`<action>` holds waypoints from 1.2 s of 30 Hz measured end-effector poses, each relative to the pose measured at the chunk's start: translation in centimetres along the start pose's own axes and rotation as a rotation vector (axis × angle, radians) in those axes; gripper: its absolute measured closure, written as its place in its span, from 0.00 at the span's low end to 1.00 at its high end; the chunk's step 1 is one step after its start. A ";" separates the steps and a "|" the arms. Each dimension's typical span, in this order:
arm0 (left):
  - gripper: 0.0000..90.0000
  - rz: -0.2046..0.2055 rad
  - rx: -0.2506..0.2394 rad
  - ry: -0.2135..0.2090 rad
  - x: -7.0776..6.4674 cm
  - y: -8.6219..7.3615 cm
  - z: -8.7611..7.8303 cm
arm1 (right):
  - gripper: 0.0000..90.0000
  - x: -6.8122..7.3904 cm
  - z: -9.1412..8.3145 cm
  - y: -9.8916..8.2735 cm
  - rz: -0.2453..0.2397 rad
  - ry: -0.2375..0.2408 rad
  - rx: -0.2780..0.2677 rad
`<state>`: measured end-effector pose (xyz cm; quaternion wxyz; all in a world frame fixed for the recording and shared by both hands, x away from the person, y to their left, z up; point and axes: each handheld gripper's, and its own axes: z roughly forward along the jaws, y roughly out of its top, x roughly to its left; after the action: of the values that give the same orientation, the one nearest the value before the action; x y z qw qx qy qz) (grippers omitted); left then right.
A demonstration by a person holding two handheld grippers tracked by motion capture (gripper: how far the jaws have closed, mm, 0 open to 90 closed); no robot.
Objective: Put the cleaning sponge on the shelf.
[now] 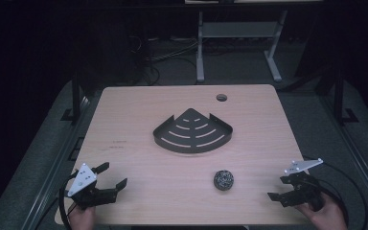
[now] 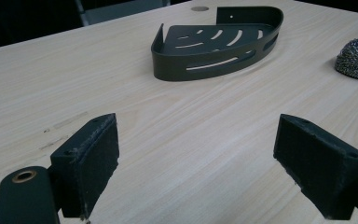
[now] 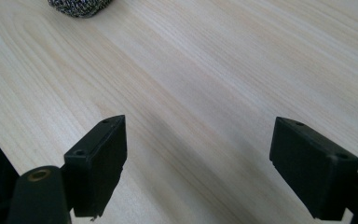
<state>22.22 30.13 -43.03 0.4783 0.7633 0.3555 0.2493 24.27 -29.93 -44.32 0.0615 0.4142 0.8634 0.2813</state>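
- We judge nothing is begun: the steel wool ball [image 1: 224, 180] lies on the table [image 1: 124, 120] at 5 o'clock of the black corner basket [image 1: 192, 132], well apart.
- We hold the left gripper [image 1: 111, 178] and right gripper [image 1: 279, 188] with jaws wide, empty, near the front edge.
- Bare wood between them leaves open room.

Parted tongs [image 3: 198, 170], perhaps scourer [image 3: 80, 7] beyond
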 end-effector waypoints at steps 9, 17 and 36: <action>0.15 0.006 0.002 -0.003 -0.1 0.1 0.1 | 0.20 0.6 0.1 1.0 -0.035 0.006 0.018; 0.15 0.006 0.001 0.000 0.1 0.1 0.1 | 0.19 1.0 0.4 2.4 -0.070 0.023 0.048; 0.15 0.007 0.004 -0.002 0.1 0.0 0.1 | 0.18 2.8 1.3 4.9 -0.152 0.064 0.093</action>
<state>22.35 30.12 -43.07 0.4763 0.7658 0.3529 0.2493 26.26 -24.81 -42.41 0.0358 0.3407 0.9061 0.2484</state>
